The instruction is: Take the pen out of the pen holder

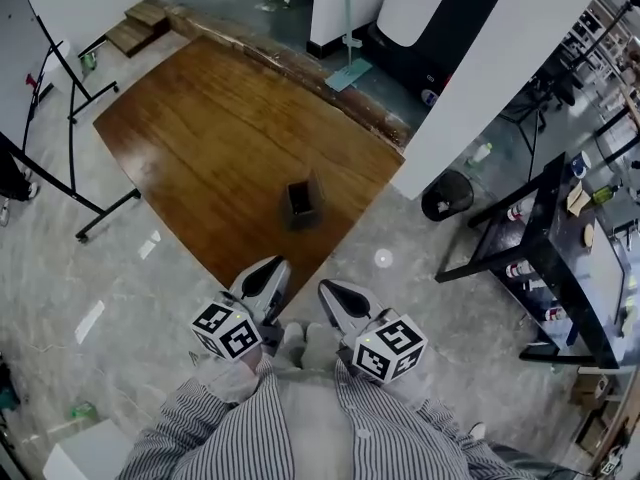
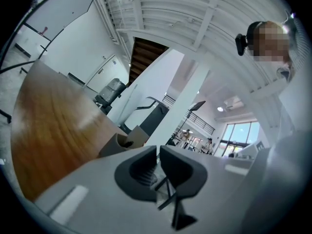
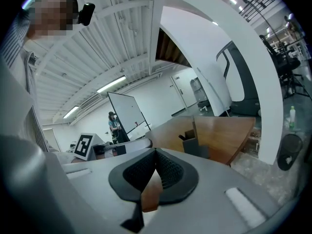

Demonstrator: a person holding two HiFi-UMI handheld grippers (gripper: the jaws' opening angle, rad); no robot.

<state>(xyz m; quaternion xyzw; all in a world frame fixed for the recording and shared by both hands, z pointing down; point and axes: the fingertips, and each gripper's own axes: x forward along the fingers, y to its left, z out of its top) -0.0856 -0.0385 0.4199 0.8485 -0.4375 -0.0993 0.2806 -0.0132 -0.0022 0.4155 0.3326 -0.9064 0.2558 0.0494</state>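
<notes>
We count one pen holder (image 1: 300, 200) with one dark pen (image 3: 184, 137) poking out of it, standing near the close corner of a wooden table (image 1: 190, 128), and two grippers. The left gripper (image 1: 275, 265) and right gripper (image 1: 328, 290) both have their jaws closed on nothing (the left shows a hairline gap) and are apart from the holder. Around the table are a pale marbled floor (image 1: 120, 288), a white pillar (image 1: 500, 78) and a black bin (image 1: 447, 194).

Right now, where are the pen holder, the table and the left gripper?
pen holder (image 1: 301, 199), head view, on its dark open top.
table (image 1: 210, 128), head view, on bare wood.
left gripper (image 2: 158, 150), left gripper view, midway between its jaw tips.
</notes>
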